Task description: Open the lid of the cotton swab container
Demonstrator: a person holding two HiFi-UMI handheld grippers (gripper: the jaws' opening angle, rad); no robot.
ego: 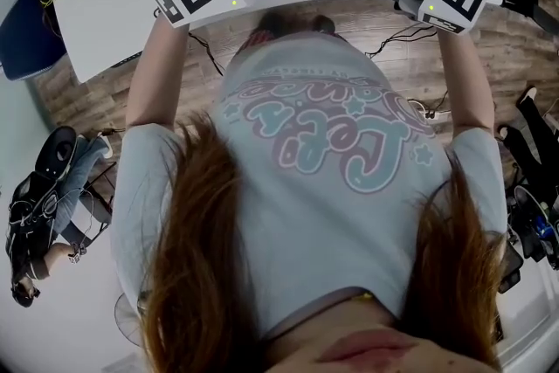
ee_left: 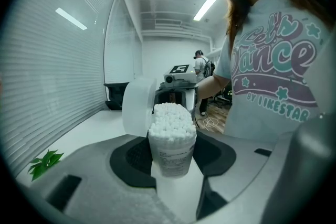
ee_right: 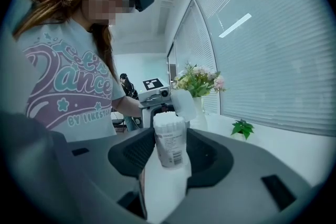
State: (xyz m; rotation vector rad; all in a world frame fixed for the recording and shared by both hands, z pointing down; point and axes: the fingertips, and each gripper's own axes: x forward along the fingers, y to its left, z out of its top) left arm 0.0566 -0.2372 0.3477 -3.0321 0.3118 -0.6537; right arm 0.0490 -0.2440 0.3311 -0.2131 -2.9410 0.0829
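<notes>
Bright, even indoor light; heavy fisheye in both gripper views.

Ceiling light strips (ee_left: 209,3) and pale blinds (ee_right: 262,44) leave only faint shadows. Both gripper views bend straight lines and darken to black at the corners. The near foreground is soft, the cotton swab container (ee_left: 171,144) sharp. In the head view the white desk (ego: 113,4) is nearly washed out.

Office or lab workroom, not a home.
- Long white desk (ego: 105,4) over a wood-plank floor (ego: 489,39).
- Slatted blinds (ee_right: 273,50) run the full length of one wall.
- Strip lights (ee_left: 206,3) sit in a white ceiling.
- Loose cables (ego: 410,35) trail across the floor; dark gear (ego: 35,214) is piled at the edge.
- Dark blue chair (ego: 26,35) stands beside the desk.
- Vase of flowers (ee_right: 198,80) and a small green plant (ee_right: 242,127) are on the desk by the blinds.
- Another person (ee_left: 200,63) stands far back in the room.
</notes>
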